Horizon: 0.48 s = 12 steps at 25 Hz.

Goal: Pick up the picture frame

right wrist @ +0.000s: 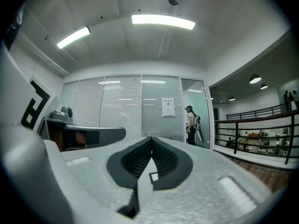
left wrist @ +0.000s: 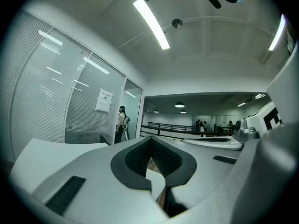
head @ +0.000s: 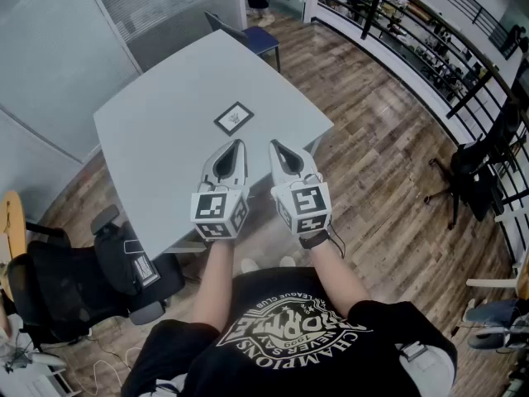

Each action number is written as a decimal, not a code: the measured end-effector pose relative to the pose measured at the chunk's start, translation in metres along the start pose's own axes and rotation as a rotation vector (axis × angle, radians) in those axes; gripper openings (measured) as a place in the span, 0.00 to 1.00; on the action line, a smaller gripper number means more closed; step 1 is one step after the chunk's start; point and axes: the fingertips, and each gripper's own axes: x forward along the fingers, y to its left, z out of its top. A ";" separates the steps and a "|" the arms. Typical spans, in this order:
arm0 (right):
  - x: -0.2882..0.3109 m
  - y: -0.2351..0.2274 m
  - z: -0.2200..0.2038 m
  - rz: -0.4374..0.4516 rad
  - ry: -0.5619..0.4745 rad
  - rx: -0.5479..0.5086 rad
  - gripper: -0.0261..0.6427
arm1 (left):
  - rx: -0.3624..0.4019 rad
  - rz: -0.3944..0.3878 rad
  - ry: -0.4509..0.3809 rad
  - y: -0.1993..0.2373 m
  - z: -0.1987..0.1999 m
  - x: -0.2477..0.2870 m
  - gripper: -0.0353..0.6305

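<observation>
A small dark picture frame with a white mat lies flat near the middle of the grey table. My left gripper and right gripper are held side by side over the table's near edge, both level, pointing toward the frame and short of it. Both are shut with nothing between the jaws. In the left gripper view the shut jaw tips meet; in the right gripper view the tips meet too, and a bit of the frame shows through the gap below.
A black office chair stands at the table's near left, a blue chair at the far side. Another black chair and a railing are off to the right. A person stands by the glass wall.
</observation>
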 end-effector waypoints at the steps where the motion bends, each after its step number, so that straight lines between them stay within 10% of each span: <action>1: -0.004 -0.005 0.001 -0.001 -0.007 0.006 0.04 | 0.001 -0.003 -0.001 -0.006 -0.001 0.001 0.06; 12: -0.047 -0.033 -0.025 0.023 0.030 0.030 0.04 | -0.005 0.035 0.020 -0.062 -0.024 -0.008 0.06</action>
